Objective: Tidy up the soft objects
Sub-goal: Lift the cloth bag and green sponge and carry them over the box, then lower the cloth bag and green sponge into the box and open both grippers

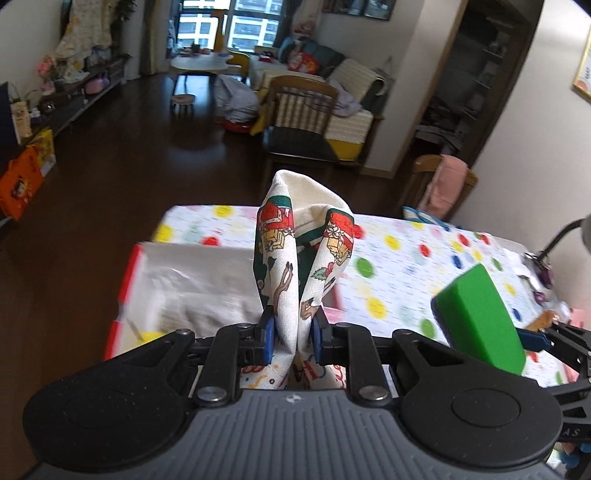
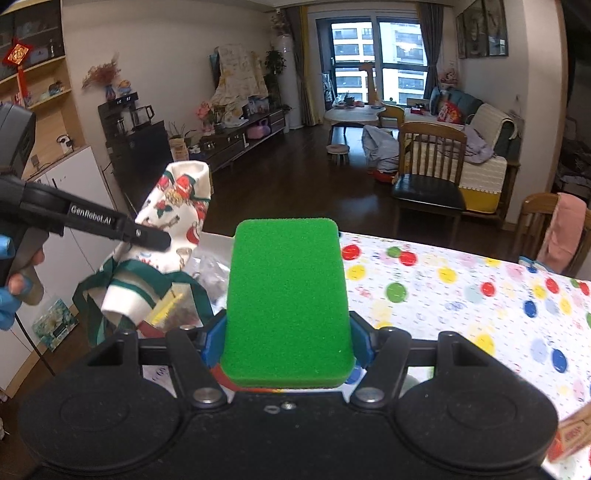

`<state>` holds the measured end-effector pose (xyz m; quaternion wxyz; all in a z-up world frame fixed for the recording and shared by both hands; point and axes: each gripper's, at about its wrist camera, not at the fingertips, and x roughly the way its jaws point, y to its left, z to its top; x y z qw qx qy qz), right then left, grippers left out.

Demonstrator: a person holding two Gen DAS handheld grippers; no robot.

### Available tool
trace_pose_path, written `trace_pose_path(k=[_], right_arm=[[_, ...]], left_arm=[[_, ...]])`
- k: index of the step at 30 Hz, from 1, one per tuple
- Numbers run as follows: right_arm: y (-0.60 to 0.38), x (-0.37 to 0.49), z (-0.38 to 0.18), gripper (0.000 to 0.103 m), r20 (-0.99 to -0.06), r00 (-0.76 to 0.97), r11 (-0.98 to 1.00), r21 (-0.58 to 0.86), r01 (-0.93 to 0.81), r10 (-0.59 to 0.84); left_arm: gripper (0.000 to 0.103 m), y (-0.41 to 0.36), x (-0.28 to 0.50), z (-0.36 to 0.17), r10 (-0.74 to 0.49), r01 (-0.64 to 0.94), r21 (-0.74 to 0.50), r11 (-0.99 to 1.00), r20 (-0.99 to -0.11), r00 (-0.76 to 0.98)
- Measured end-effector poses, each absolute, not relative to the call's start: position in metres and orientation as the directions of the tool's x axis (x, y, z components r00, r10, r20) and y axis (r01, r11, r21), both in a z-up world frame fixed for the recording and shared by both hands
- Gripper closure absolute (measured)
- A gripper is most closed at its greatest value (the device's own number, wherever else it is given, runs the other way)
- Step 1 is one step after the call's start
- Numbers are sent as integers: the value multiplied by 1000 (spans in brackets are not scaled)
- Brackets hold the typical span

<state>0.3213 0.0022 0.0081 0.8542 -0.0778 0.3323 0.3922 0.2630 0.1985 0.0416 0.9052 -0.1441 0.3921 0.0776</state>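
Polka-dotted cloth is seen covering the table (image 2: 461,295). Above its left end, a folded holiday-print cloth (image 1: 295,254) is pinched upright between the narrowly set pads of the left gripper (image 1: 291,332). Just beside it, a green sponge (image 2: 288,302) is clamped by its sides in the wider-set right gripper (image 2: 288,343), over the table's edge.

- Left wrist view: the camera sits just behind the left gripper (image 1: 293,328), angled down over the near edge of the dotted tablecloth (image 1: 402,258), facing the window (image 1: 236,26) at the room's far end.
- Right wrist view: set just behind the right gripper (image 2: 288,338), beside the same tablecloth (image 2: 461,288), facing that window (image 2: 380,51).
- Shared: tablecloth, wooden chair (image 1: 303,122) (image 2: 430,173), sofa, window; each view catches the other gripper (image 1: 532,339) (image 2: 147,236).
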Motion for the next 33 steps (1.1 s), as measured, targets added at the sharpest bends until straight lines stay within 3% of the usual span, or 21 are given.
trace_pose_path(k=[14, 33], right_arm=[[118, 323, -27, 38, -700, 469, 717, 86, -692, 538], [233, 316, -79, 37, -812, 475, 628, -181, -757, 338]], left_arm=[[84, 289, 292, -8, 80, -264, -90, 960, -819, 568], [84, 300, 329, -93, 36, -195, -52, 979, -906, 422]])
